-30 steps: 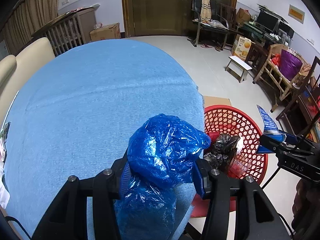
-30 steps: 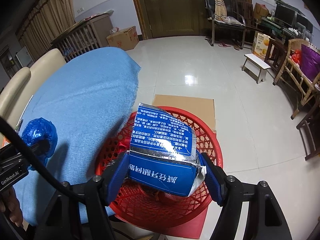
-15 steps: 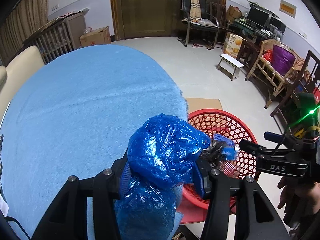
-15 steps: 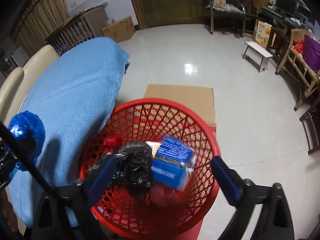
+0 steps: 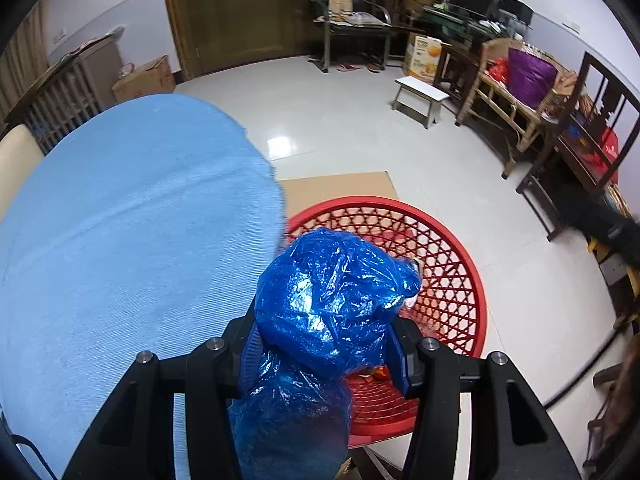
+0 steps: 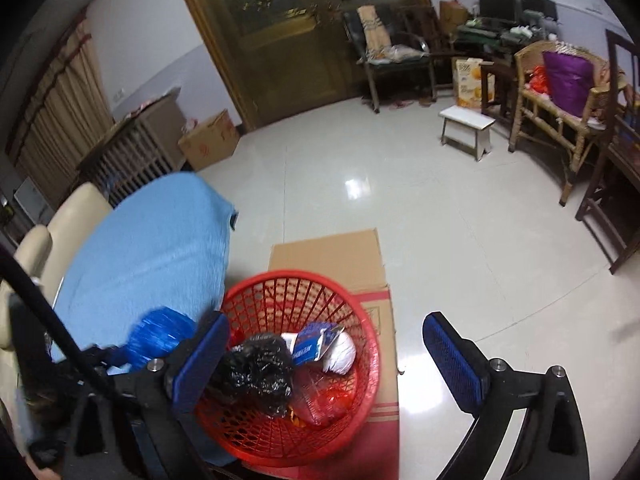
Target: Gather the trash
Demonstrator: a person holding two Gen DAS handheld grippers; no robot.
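My left gripper (image 5: 324, 344) is shut on a crumpled blue plastic bag (image 5: 328, 300), held at the edge of the blue-clothed table (image 5: 120, 240) and partly over the red mesh basket (image 5: 440, 280). In the right wrist view the same blue plastic bag (image 6: 160, 336) shows at the lower left beside the red mesh basket (image 6: 320, 432). Inside lie a black bag (image 6: 256, 376) and the blue and white carton (image 6: 316, 346). My right gripper (image 6: 324, 356) stands open and empty above the basket's right side.
The basket rests on a cardboard box (image 6: 332, 252) on the tiled floor (image 6: 400, 208). A white stool (image 6: 466, 130), wicker chairs (image 6: 560, 120) and dark wooden furniture line the right. Cream chair backs (image 6: 60, 224) stand behind the table.
My right gripper opened and the carton dropped into the basket; that gripper then rose and pulled back. My left gripper carried the blue bag rightward to the table edge, over the basket.
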